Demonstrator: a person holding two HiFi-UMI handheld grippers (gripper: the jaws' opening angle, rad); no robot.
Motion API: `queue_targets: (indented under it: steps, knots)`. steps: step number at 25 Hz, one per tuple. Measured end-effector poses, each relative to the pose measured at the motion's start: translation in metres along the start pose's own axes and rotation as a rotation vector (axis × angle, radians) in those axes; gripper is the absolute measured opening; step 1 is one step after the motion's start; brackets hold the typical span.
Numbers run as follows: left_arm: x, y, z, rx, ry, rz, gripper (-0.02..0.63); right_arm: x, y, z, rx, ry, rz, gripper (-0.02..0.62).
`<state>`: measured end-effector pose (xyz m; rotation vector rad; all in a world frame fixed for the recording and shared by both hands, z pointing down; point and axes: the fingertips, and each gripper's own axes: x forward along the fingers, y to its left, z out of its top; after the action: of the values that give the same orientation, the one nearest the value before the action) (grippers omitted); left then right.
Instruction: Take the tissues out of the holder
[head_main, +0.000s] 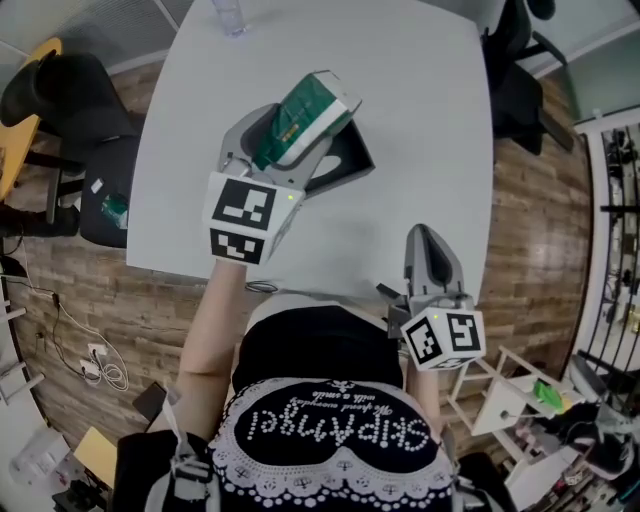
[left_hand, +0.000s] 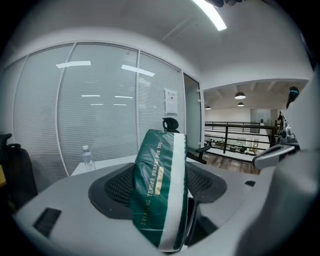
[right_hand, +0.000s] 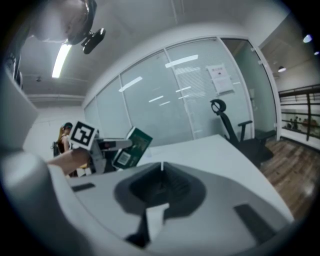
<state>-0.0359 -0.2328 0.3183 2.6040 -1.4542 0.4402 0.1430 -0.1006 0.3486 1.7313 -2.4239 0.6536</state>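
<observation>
Left gripper view: left claw (left_hand: 160, 183) pinches the tissue pack (left_hand: 152, 165), seemingly by one end, so it could twist loose; right claw (right_hand: 161, 170) closed, empty.

The left tool (head_main: 297, 135) is held out in front on a bare, outstretched left forearm (head_main: 213, 325), tilted, its jaws clamped on a green tissue pack (head_main: 312, 104). The right tool (head_main: 426, 238) sits low and close to the torso, jaws pressed together with nothing between them.
</observation>
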Motion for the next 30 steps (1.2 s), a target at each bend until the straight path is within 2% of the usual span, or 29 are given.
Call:
queue_targets:
  steps: [6,13,19,26,30]
  knots:
    - [-0.033,0.009,0.026,-0.048,-0.121,0.053,0.334,-0.001,0.002,0.015,-0.023,-0.037,0.005,0.035]
    - [-0.069,0.006,0.053,-0.039,-0.186,0.058,0.334,-0.005,0.003,0.033,-0.054,-0.075,0.007,0.035]
    - [-0.107,0.011,0.073,-0.052,-0.263,0.11,0.334,-0.011,0.001,0.055,-0.05,-0.123,-0.004,0.035]
    - [-0.129,0.018,0.066,-0.125,-0.303,0.166,0.334,-0.021,-0.01,0.081,-0.06,-0.177,-0.018,0.035]
    - [-0.143,0.022,0.053,-0.147,-0.293,0.194,0.334,-0.022,-0.005,0.086,-0.084,-0.179,-0.021,0.035]
